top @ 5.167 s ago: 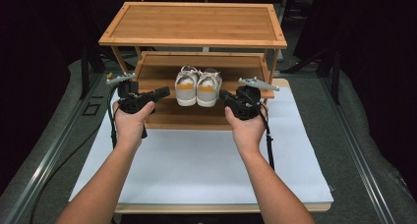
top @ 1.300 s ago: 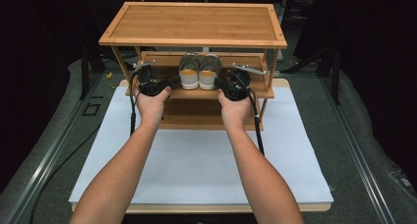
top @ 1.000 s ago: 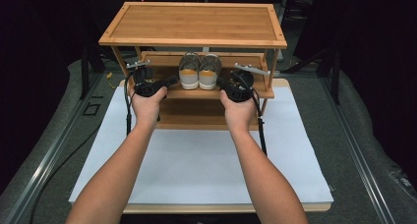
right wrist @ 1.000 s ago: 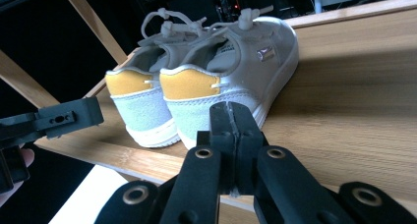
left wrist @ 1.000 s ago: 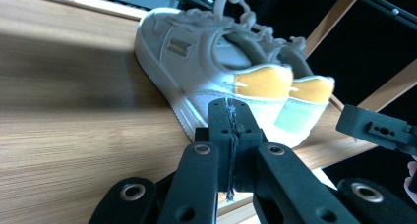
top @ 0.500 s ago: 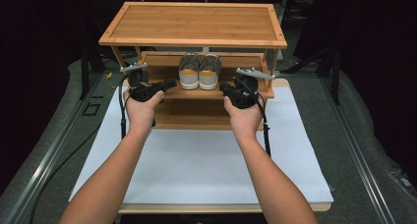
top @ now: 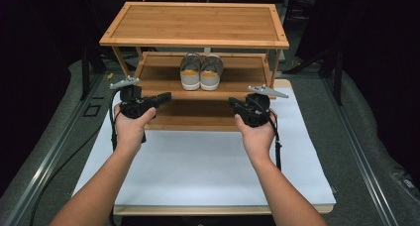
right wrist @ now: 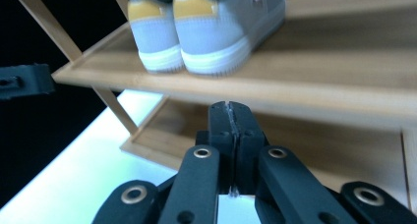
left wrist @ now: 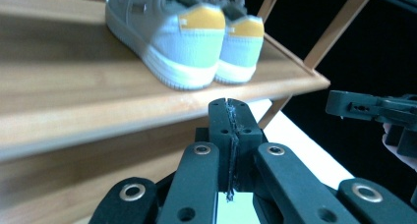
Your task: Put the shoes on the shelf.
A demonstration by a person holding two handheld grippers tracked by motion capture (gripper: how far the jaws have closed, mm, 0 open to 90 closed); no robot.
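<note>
Black left gripper (top: 166,95) and right gripper (top: 232,101): both clamped together, empty, near shoes (top: 200,72).

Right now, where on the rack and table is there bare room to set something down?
The rack's top shelf is bare. The middle shelf has room either side of the shoes. The white sheet is open between the forearms. Tightest spot: the lowest shelf, between the hand-held grippers.

Pair of shoes (top: 200,71): grey low sneakers, white soles, yellow heel tabs.
Pose: upright, side by side and touching, heels facing the person.
Place: middle shelf (top: 158,80) of the wooden rack, near its centre.
</note>
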